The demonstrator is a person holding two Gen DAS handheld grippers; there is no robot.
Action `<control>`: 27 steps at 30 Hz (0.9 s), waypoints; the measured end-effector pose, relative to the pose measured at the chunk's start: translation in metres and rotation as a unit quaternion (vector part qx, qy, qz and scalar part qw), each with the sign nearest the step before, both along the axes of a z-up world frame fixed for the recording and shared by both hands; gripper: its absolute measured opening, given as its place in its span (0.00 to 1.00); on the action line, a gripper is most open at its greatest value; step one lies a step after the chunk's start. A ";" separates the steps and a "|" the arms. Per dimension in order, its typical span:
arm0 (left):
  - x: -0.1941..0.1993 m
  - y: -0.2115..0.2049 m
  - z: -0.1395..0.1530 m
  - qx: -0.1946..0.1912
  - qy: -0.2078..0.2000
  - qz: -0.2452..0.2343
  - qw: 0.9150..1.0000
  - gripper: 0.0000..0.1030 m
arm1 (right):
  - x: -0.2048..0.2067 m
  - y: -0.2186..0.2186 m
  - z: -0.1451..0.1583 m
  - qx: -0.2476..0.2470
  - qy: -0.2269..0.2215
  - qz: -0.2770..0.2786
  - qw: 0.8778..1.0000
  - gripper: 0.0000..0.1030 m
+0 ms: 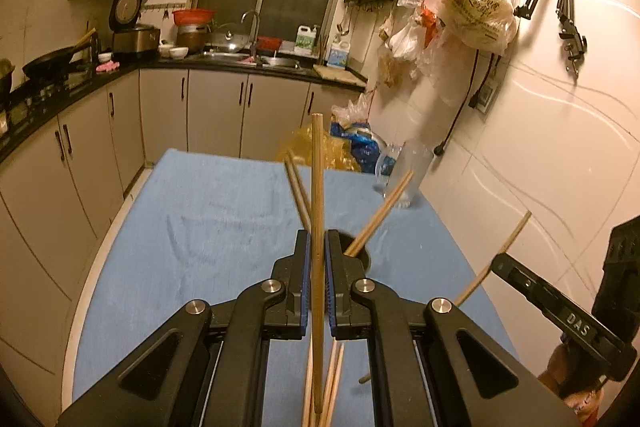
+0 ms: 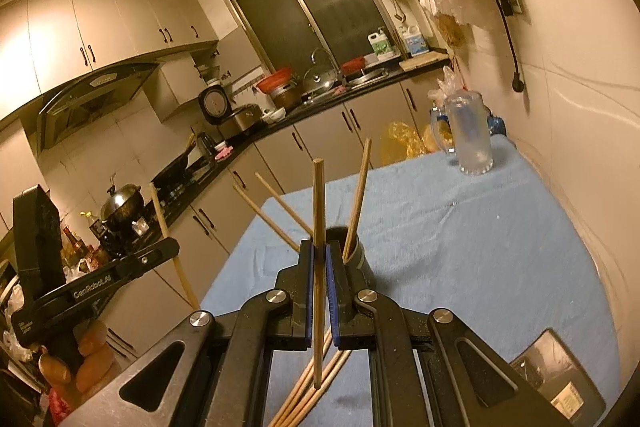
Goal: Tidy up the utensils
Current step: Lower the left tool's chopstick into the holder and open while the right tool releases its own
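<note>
L gripper (image 1: 318,247) & R gripper (image 2: 319,253) each clamp one upright chopstick (image 1: 317,187) – holder (image 2: 356,259) just behind.

Wooden chopsticks (image 2: 357,195) leaned splayed in a dark round holder (image 2: 358,259) mid-worktop, one upright chopstick (image 1: 317,227) was clamped in each pair of jaws, and loose ones (image 2: 312,391) lay at the near edge.
</note>
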State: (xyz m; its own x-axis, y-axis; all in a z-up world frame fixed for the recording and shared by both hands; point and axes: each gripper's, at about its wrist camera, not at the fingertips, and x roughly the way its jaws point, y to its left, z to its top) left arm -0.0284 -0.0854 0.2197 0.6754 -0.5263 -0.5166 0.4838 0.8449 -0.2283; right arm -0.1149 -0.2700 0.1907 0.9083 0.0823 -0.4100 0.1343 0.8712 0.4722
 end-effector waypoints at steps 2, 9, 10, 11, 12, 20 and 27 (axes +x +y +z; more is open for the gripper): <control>0.008 -0.006 0.007 -0.005 -0.003 0.000 1.000 0.06 | 0.003 -0.004 0.008 0.000 -0.008 -0.001 1.000 0.06; 0.039 -0.030 0.030 -0.016 -0.019 0.006 1.000 0.06 | 0.019 -0.017 0.036 -0.007 -0.034 -0.010 0.999 0.06; 0.042 -0.032 0.032 -0.017 -0.022 0.007 1.000 0.06 | 0.022 -0.018 0.040 -0.009 -0.037 -0.012 0.999 0.06; 0.046 -0.035 0.035 -0.018 -0.025 0.009 0.999 0.06 | 0.026 -0.020 0.044 -0.010 -0.040 -0.014 0.999 0.06; 0.052 -0.038 0.037 -0.021 -0.026 0.009 0.999 0.06 | 0.029 -0.022 0.048 -0.009 -0.042 -0.016 0.999 0.06; 0.089 -0.060 0.041 -0.043 -0.035 0.027 0.998 0.06 | 0.062 -0.036 0.058 -0.014 -0.055 -0.037 0.998 0.07; 0.115 -0.073 0.016 -0.048 -0.029 0.046 0.997 0.06 | 0.086 -0.037 0.046 -0.040 -0.050 -0.057 0.996 0.07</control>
